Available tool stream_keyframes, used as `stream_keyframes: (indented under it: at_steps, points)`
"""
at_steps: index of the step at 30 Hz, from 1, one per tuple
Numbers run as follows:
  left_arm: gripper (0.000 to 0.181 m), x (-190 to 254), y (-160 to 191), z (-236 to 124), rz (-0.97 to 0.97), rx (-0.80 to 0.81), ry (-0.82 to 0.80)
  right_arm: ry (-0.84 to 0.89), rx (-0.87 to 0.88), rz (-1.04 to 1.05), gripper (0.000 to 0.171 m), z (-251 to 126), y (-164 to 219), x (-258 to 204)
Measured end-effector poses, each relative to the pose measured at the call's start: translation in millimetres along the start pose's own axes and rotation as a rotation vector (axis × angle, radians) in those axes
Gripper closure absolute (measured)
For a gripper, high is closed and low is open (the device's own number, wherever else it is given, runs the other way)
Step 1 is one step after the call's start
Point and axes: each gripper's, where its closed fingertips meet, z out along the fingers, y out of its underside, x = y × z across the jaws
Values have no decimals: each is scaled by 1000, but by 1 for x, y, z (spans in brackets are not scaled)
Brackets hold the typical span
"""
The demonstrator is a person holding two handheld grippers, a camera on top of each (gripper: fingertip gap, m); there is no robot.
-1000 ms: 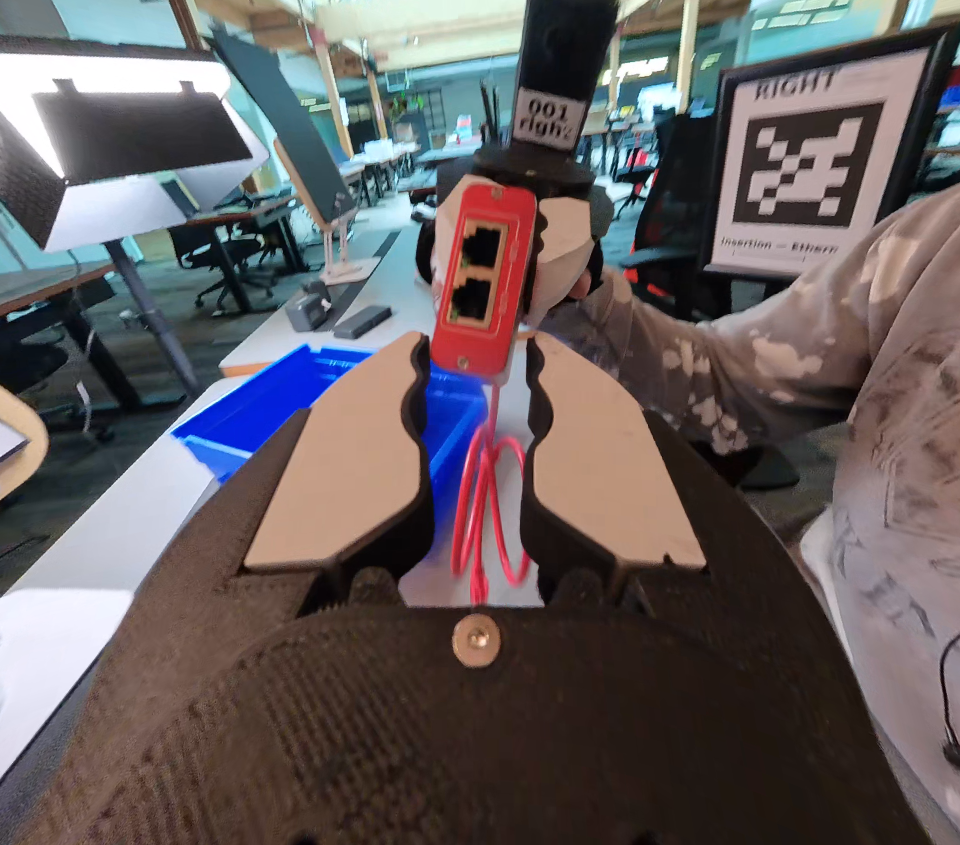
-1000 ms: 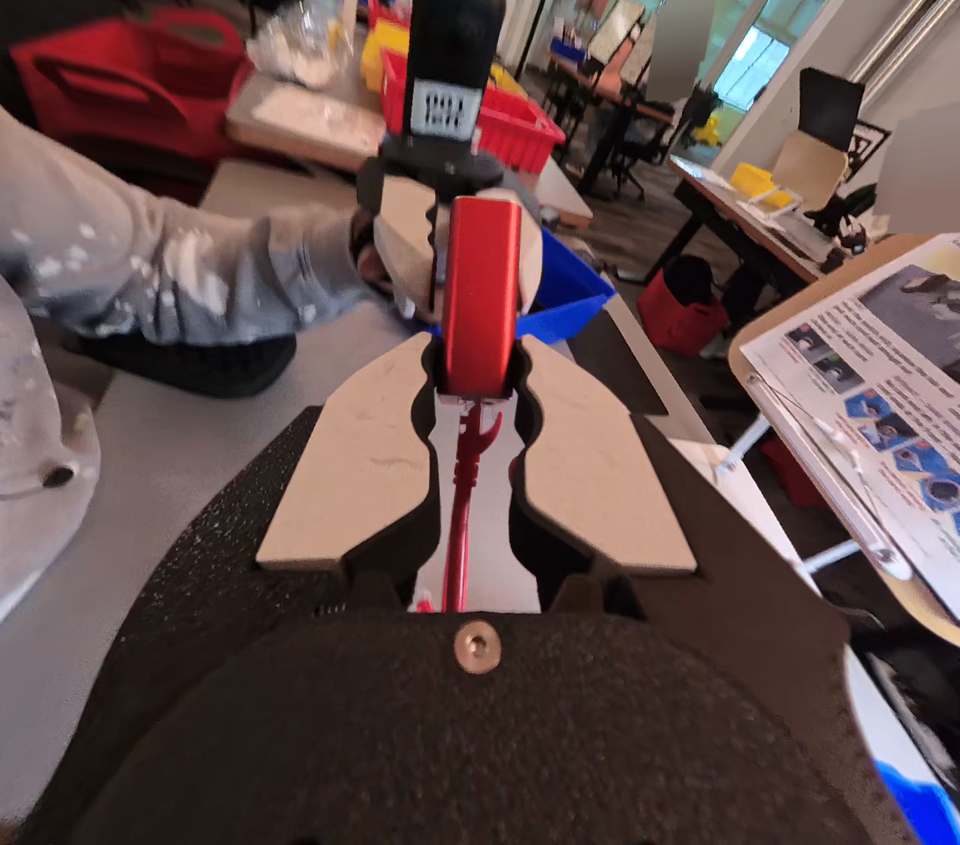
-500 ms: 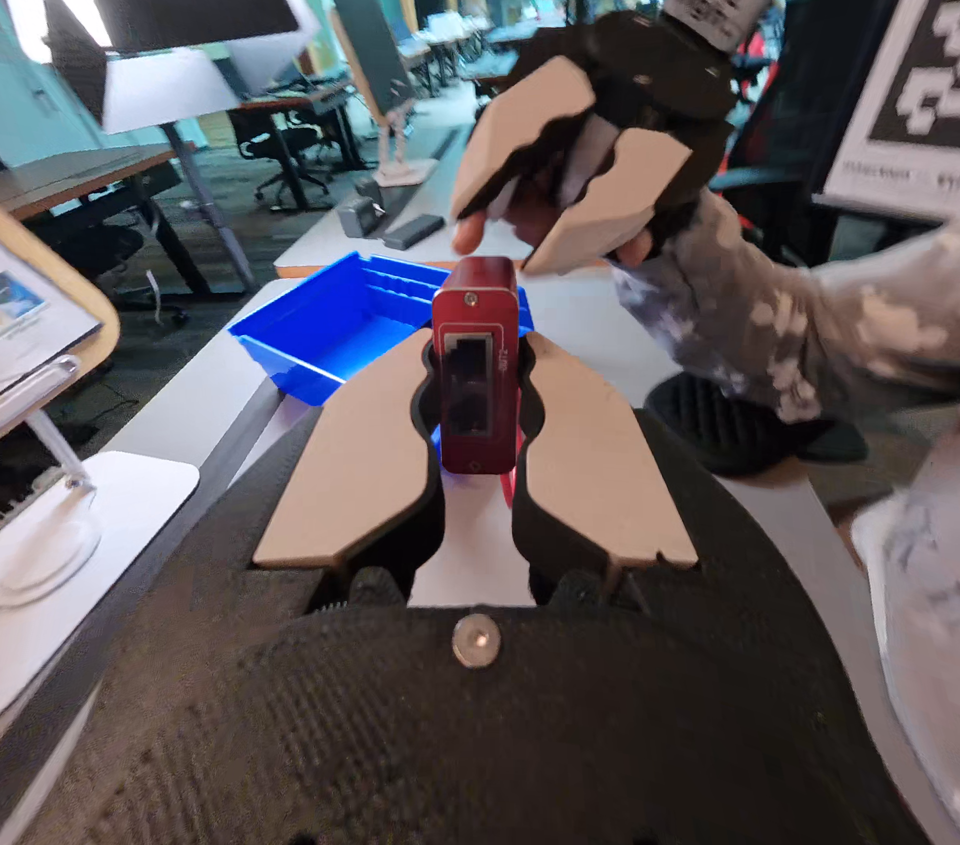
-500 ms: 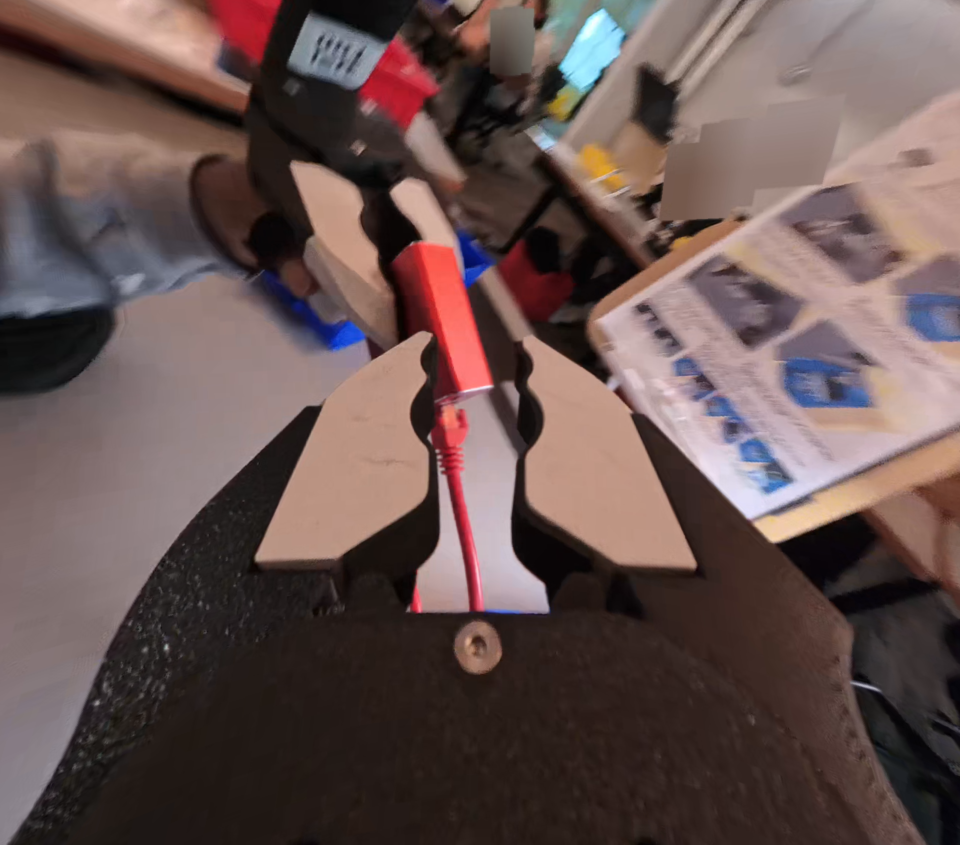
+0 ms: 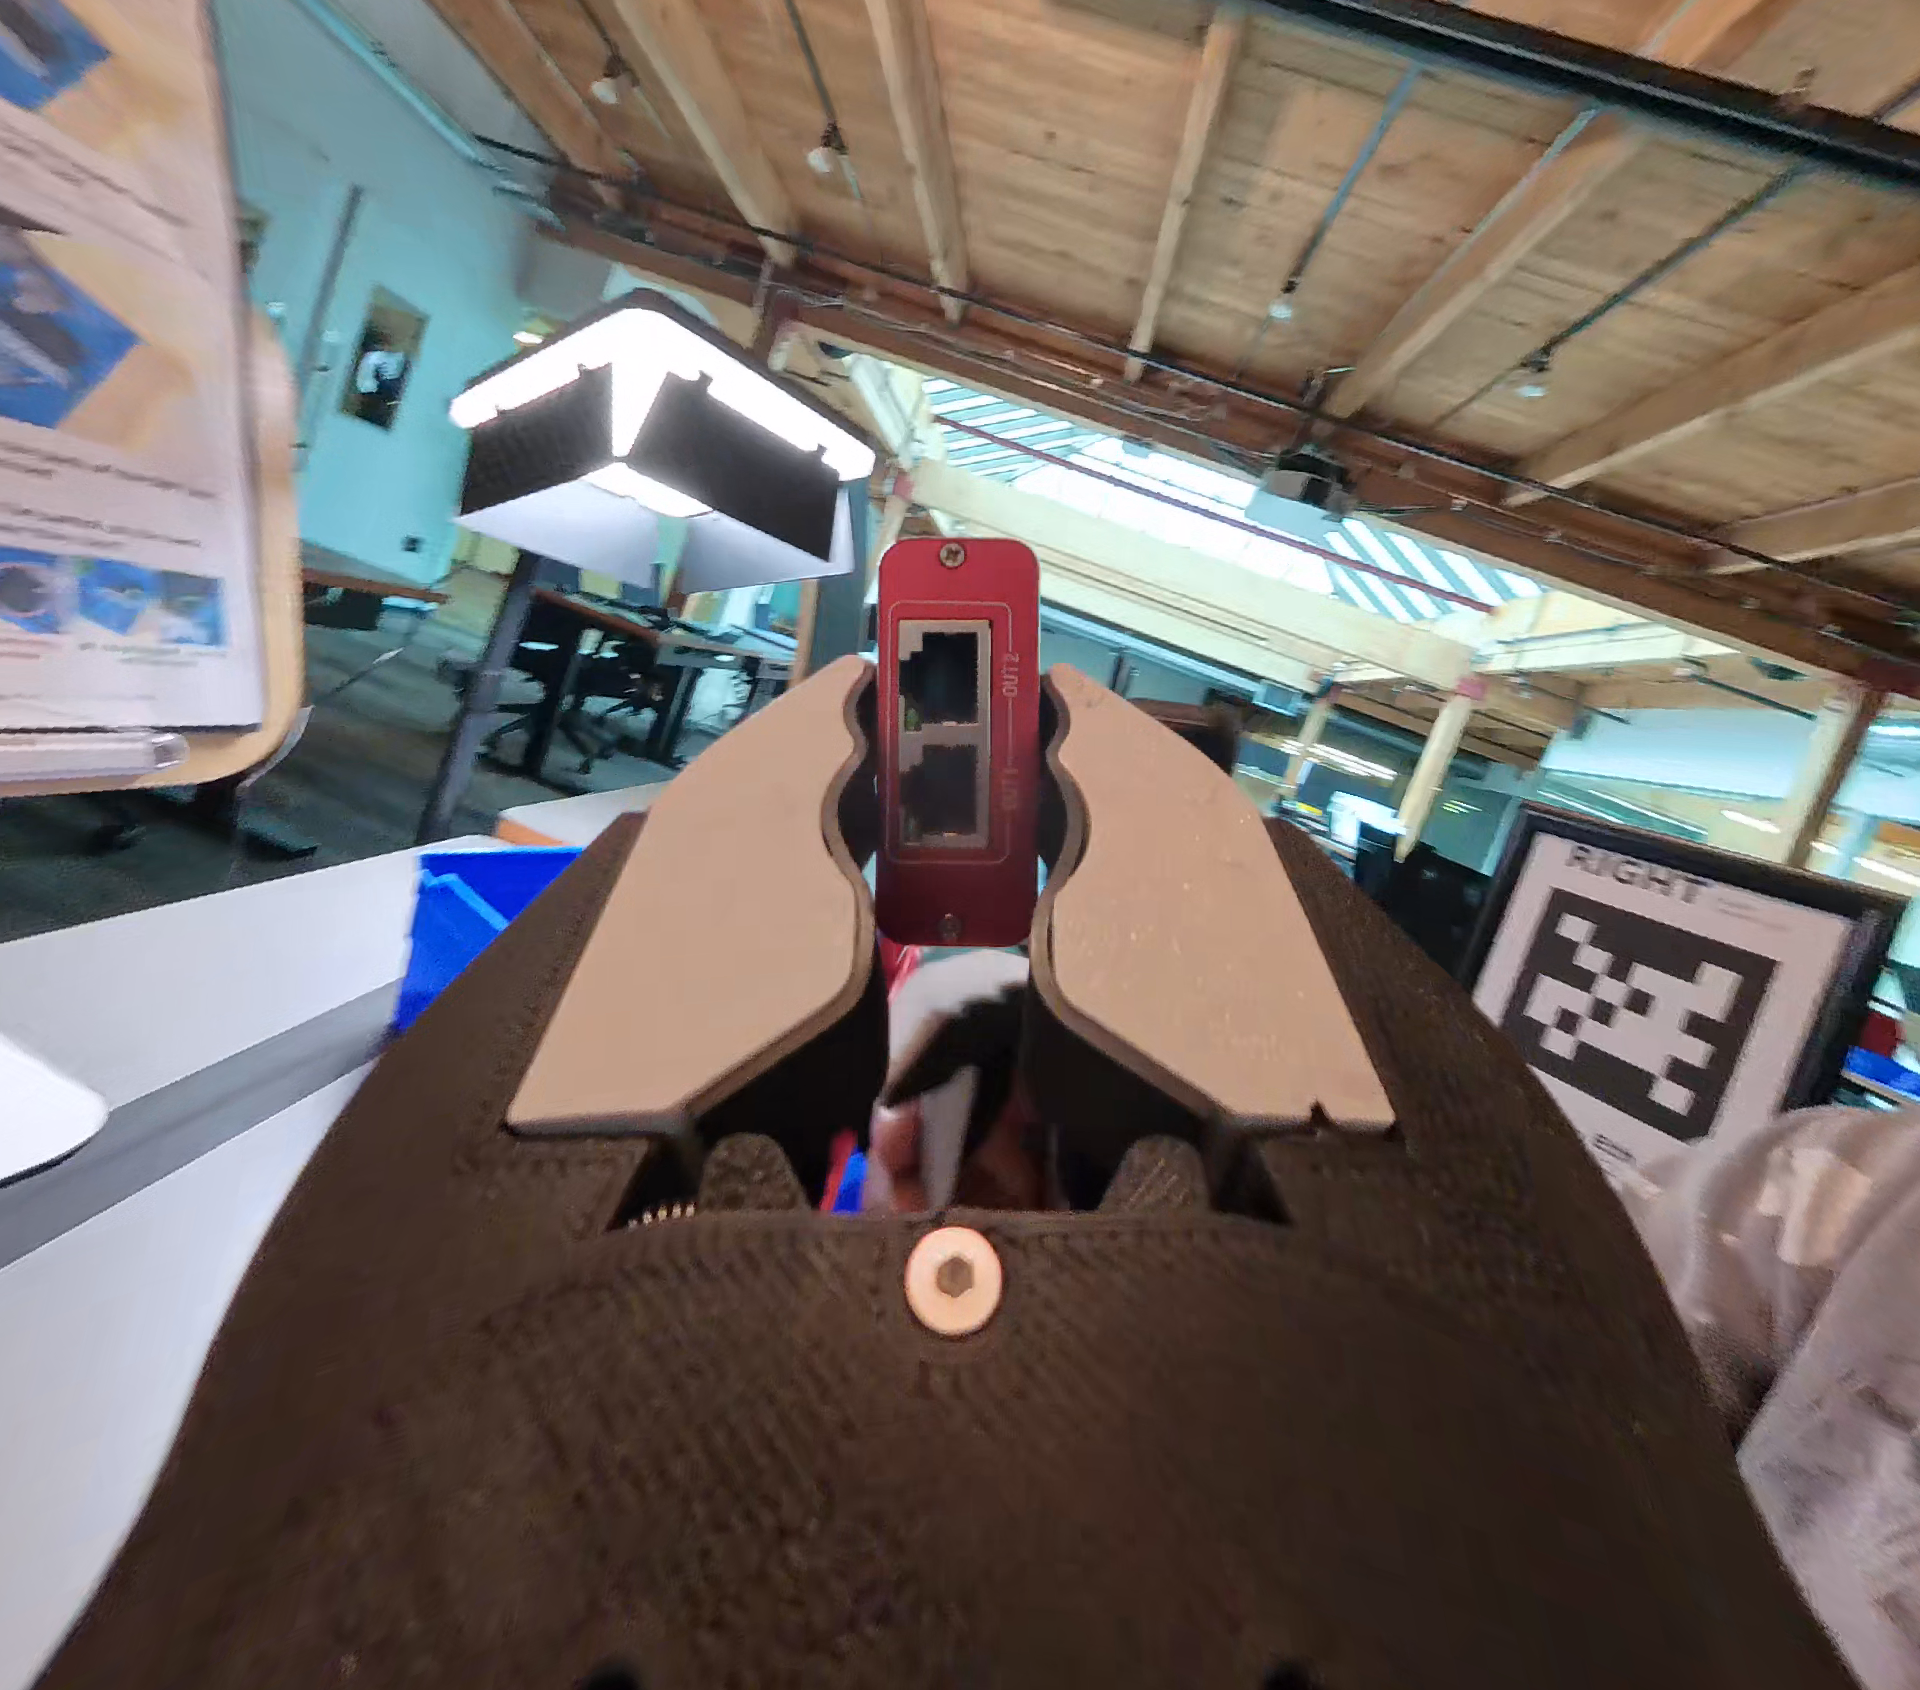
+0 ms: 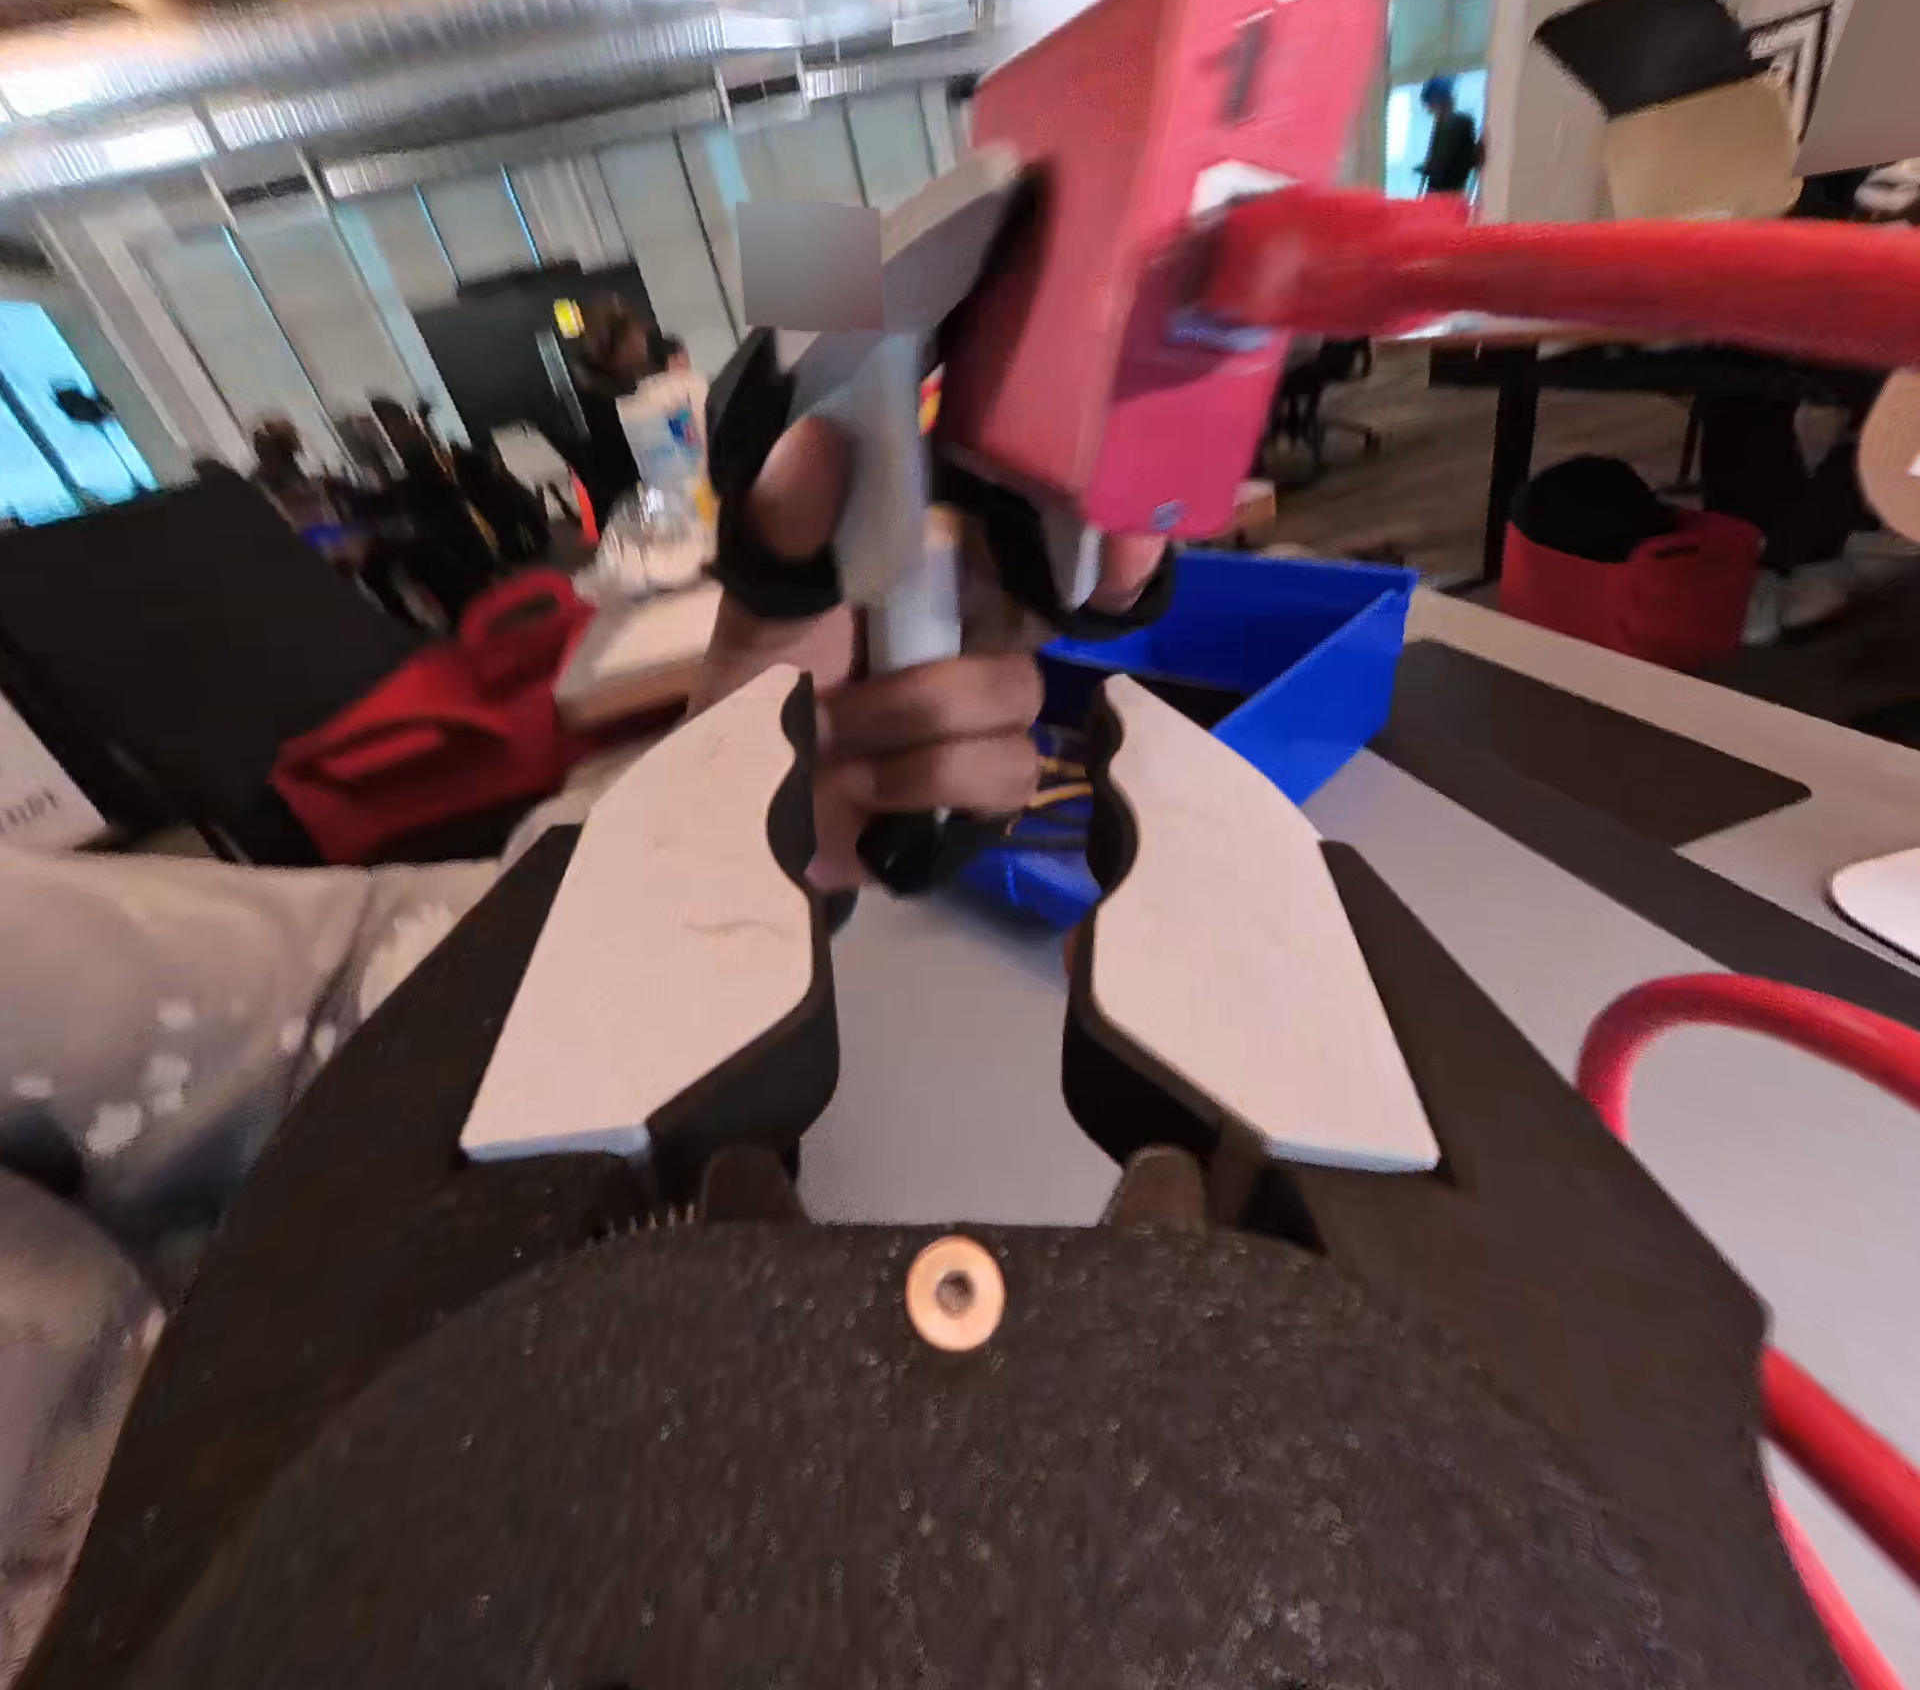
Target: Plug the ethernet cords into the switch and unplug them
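Left wrist view: switch point(image 5: 956, 747) upright between left gripper point(image 5: 958, 741) fingertips, at 12 o'clock. Bin point(image 5: 457, 918) at 9 o'clock, on table point(image 5: 156, 996). Marker board point(image 5: 1662, 986) at 3 o'clock.

Right wrist view: switch point(image 6: 1153, 238) at 1 o'clock above right gripper point(image 6: 951, 741); ethernet cord point(image 6: 1558, 279) leaves it toward 3 o'clock. Bin point(image 6: 1278, 664) behind.

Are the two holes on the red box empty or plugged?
Empty. Both ports on the red metal switch in the left gripper show dark, with no plug inside.
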Motion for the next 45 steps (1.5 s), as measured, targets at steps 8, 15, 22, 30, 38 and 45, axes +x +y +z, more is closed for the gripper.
stream_keyframes:
  at_steps: [8, 15, 22, 30, 38, 45]
  points:
    - [154, 39, 32, 23, 41, -103, 156, -77, 176, -20, 144, -44, -56, -3]
    - [152, 54, 23, 14, 225, -247, 140, -73, 58, -198, 144, -63, -66, -12]
    - [154, 56, 31, 13, 274, -347, 108, -121, 33, -184, 144, -57, -57, -18]
    - [155, 48, 49, 19, 233, -405, 94, -145, 28, -129, 143, -59, -53, -11]
    - [150, 47, 39, 15, 253, -364, 92, -121, 38, -176, 144, -62, -56, -10]
    - [145, 4, -21, -35, 453, -399, -183, -80, 74, -196, 144, -81, -75, -2]
